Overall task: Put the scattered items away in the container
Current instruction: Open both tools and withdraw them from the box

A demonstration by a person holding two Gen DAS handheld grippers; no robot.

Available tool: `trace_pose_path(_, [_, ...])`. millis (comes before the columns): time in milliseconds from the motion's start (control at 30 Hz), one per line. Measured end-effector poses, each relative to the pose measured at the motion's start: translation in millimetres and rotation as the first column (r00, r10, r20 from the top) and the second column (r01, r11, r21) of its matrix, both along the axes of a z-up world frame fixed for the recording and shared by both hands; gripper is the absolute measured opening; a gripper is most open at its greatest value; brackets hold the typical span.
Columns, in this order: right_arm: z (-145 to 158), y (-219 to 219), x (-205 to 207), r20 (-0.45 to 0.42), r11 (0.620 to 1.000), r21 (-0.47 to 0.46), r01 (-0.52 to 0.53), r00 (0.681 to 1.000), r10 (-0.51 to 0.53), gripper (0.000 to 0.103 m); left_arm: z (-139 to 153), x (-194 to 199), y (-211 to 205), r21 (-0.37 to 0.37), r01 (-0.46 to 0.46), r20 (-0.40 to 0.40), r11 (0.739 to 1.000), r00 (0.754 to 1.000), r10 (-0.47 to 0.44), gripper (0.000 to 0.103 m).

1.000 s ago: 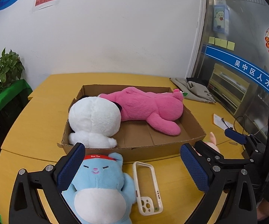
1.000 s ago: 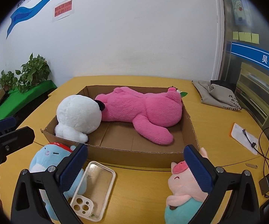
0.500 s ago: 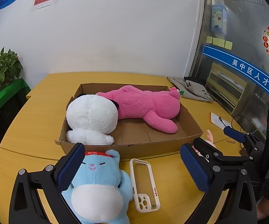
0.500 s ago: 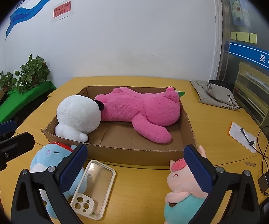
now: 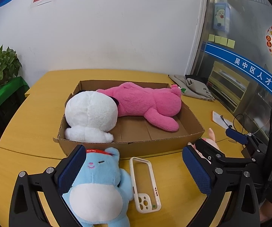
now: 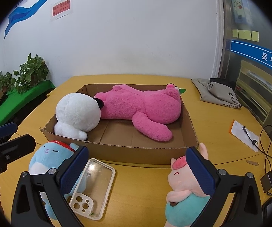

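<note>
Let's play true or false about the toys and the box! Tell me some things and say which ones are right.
1. The pink plush lies inside the cardboard box. True.
2. The blue plush is in the box. False: it lies on the table in front of the box.
3. The left gripper is open. True.
4. The right gripper is squeezing the pig plush. False: its jaws are wide open.
5. The phone case lies between the blue plush and the pig plush. True.

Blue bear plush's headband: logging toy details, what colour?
Red headband, clearest in the left wrist view.
</note>
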State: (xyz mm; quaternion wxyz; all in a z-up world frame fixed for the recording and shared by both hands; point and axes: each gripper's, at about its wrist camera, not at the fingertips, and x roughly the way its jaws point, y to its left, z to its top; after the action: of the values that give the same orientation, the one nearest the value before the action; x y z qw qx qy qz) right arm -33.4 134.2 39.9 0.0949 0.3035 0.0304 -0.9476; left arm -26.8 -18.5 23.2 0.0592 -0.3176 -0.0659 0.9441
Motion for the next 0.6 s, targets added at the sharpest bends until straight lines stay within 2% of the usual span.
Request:
trace_pose_path(400, [-8.2,-8.1,-2.6,0.022,1.000,0.009,-0.014,1.000,0.014,0.102,-10.1,-1.5,-17.1,0.014,-0.006,0.026,1.000,1.000,0.005,0.103])
trace_pose_path(600, [-17.5,-34.2,1.3,0.048,0.992,0.027,-0.120,0.992,0.118,0.102,-26.8,0.2,-57.1,0.050,-0.059,0.071,0.997,0.996,0.055,0.103])
